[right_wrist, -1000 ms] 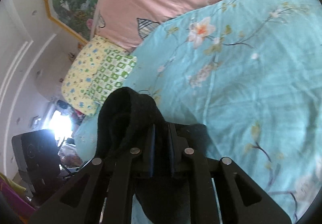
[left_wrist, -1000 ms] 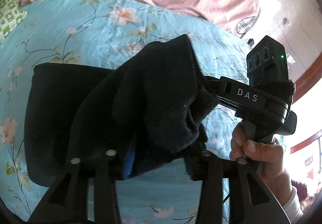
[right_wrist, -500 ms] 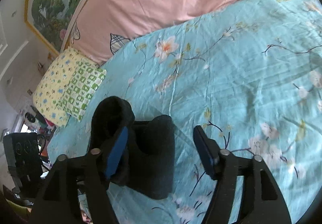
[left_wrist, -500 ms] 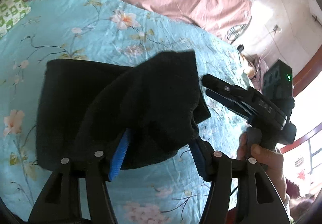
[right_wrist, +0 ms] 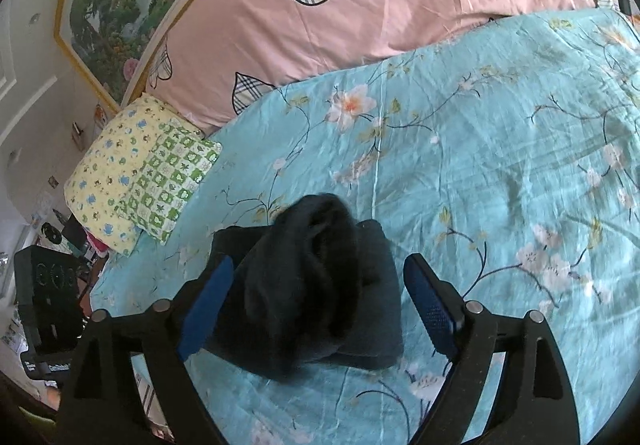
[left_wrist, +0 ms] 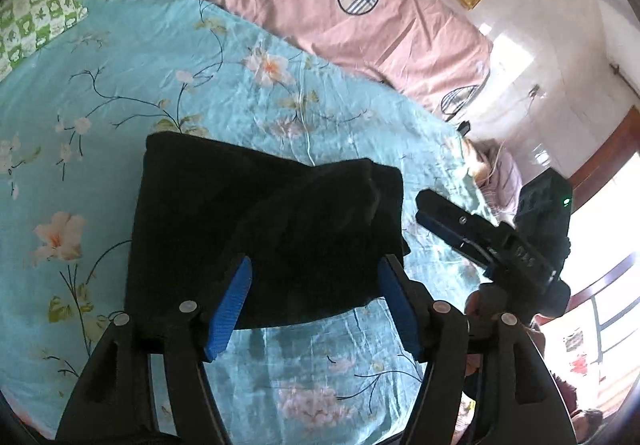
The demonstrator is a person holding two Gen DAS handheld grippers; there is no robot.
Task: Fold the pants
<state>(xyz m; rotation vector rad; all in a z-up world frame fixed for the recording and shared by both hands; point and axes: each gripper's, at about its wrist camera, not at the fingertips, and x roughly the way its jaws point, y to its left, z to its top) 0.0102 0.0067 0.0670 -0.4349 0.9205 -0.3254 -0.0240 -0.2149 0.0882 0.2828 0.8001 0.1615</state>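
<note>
The black pants (left_wrist: 260, 229) lie folded into a thick rectangle on the turquoise floral bed sheet (left_wrist: 168, 77). In the right wrist view the pants (right_wrist: 312, 285) show a raised, rumpled top layer. My left gripper (left_wrist: 316, 309) is open, its blue pads just above the near edge of the pants, holding nothing. My right gripper (right_wrist: 320, 309) is open and empty, jaws wide on either side of the pants. The right gripper also shows in the left wrist view (left_wrist: 480, 233), to the right of the pants.
A pink duvet with plaid hearts (left_wrist: 320, 5) lies along the back of the bed. A yellow and green patterned pillow (right_wrist: 140, 169) sits at the left. A framed painting (right_wrist: 132, 1) hangs on the wall. The bed edge is at the right in the left wrist view.
Both grippers have opened and let go of the pants, then pulled back and up. The lifted fold has dropped onto the folded stack.
</note>
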